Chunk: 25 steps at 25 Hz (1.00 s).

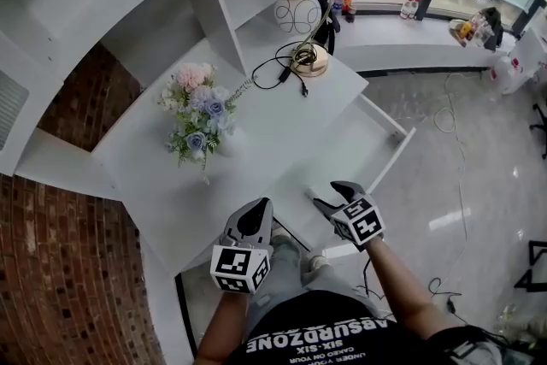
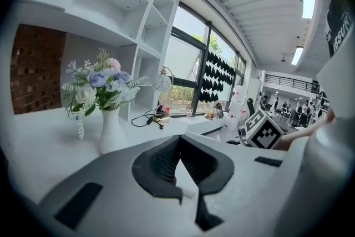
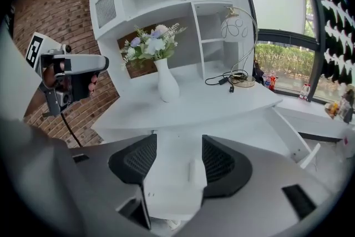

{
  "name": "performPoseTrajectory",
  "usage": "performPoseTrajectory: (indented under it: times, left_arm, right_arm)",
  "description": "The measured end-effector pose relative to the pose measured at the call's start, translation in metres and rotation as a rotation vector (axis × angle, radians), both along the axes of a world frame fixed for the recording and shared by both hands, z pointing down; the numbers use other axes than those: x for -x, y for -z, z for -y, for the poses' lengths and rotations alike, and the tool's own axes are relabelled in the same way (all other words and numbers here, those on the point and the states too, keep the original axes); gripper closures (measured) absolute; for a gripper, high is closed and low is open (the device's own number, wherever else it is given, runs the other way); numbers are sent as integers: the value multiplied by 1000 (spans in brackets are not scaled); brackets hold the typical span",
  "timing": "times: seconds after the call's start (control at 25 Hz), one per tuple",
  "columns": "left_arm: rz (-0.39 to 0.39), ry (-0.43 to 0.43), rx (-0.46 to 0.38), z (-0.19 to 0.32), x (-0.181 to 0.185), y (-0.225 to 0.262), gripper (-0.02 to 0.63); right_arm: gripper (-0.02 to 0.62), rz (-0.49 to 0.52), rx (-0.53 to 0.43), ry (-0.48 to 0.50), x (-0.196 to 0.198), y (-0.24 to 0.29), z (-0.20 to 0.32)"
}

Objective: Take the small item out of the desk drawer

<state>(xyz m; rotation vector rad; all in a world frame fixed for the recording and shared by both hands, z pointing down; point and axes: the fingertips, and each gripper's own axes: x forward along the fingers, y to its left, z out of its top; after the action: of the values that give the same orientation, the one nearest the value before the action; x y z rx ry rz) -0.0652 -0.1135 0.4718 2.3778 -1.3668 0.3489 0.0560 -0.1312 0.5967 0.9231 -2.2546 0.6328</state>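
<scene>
The drawer (image 1: 391, 160) stands pulled out from the right end of the white desk (image 1: 273, 128) — so the opening step looks done. The right gripper (image 1: 333, 194) hangs over the drawer's near end. In the right gripper view its jaws are spread, and between them, down on the pale drawer floor, lies a small white block (image 3: 193, 172), which I take to be the small item. The jaws do not touch it, and nothing is pinched.

The left gripper (image 1: 250, 216) hovers just beside the right one, over the desk's front edge and not at the drawer. Its own view shows the jaw tips pressed together with nothing I can make out between them. A faint reddish speck low in the gap is too small to identify. The vase of flowers (image 1: 201, 120) and the lamp (image 1: 299, 13) sit well back on the desk, away from the work.

Progress, by my reading: drawer open, item found and lined up, grasp not yet made. Left to do — lower the right gripper, close on the block, lift it clear of the drawer. White on white makes the block's edges hard to judge.
</scene>
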Motion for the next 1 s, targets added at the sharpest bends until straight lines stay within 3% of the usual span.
performPoseTrajectory:
  times: [1.0]
  left_arm:
    - [10, -47, 119, 39, 21, -47, 603]
  right_arm:
    - [350, -188, 260, 142, 18, -129, 25]
